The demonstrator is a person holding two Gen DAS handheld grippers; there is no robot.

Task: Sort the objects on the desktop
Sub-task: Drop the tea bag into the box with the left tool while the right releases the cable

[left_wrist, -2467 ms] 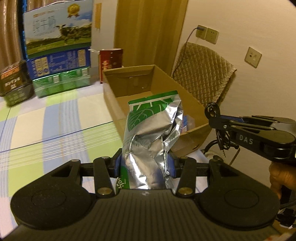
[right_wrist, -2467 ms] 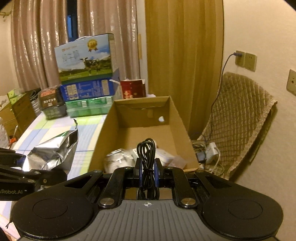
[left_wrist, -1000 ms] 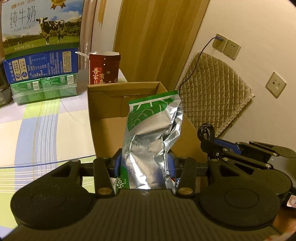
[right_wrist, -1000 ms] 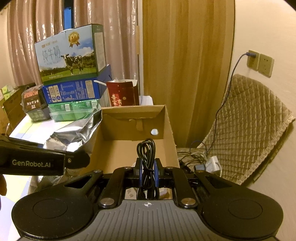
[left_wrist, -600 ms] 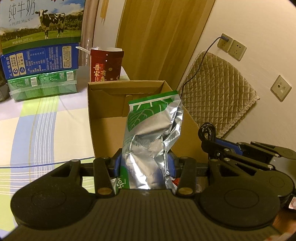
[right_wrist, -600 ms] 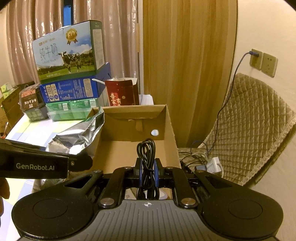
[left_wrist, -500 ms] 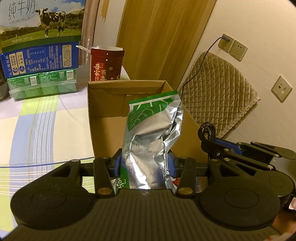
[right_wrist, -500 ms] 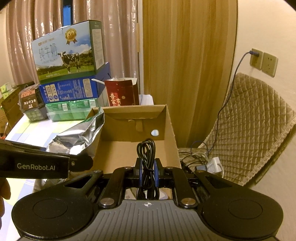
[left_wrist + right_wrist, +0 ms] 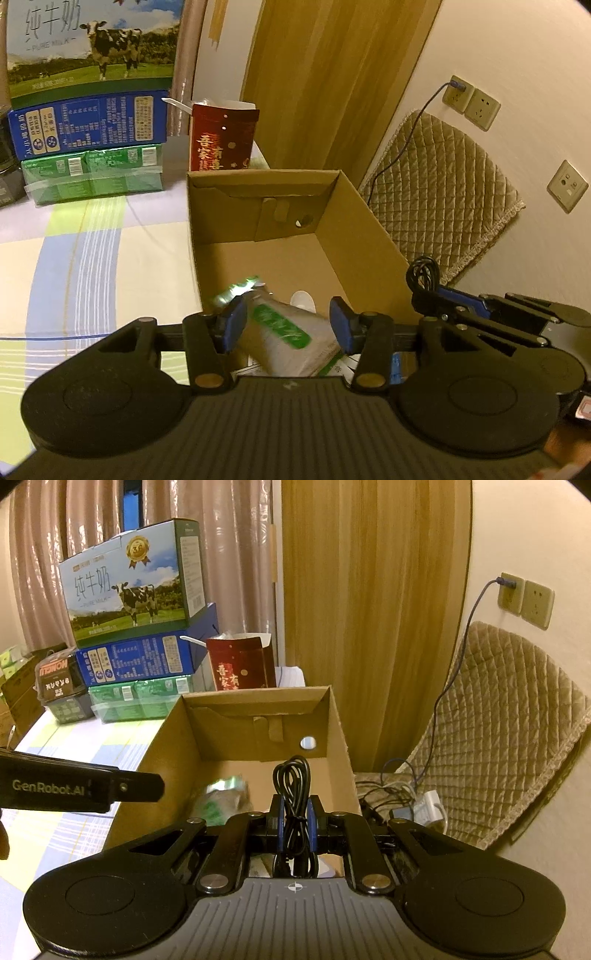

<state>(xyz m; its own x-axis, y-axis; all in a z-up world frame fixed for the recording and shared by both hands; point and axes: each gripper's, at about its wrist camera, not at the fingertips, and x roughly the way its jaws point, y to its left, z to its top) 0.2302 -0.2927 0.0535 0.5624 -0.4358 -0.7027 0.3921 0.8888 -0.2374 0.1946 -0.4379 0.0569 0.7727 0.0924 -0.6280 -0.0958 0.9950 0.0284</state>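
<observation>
Foil pouch (image 9: 284, 332) (blurred) lies below spread left tongs (image 9: 286, 325) in the box (image 9: 354, 236); right tongs (image 9: 294, 821) pinch a cable (image 9: 293, 794).

A cream wall (image 9: 524, 535) on the right carries a pair of sockets (image 9: 524, 598), one with a cable plugged in, and a quilted beige cushion (image 9: 498, 716) leans against it lower down. Beside it hangs a golden-brown curtain (image 9: 369, 609), then a paler pinkish curtain (image 9: 44, 554) with a strip of dark window (image 9: 132, 506) between its folds (the light is warm and yellowish throughout). The table wears a checked cloth (image 9: 92, 258) of green, blue and cream.
</observation>
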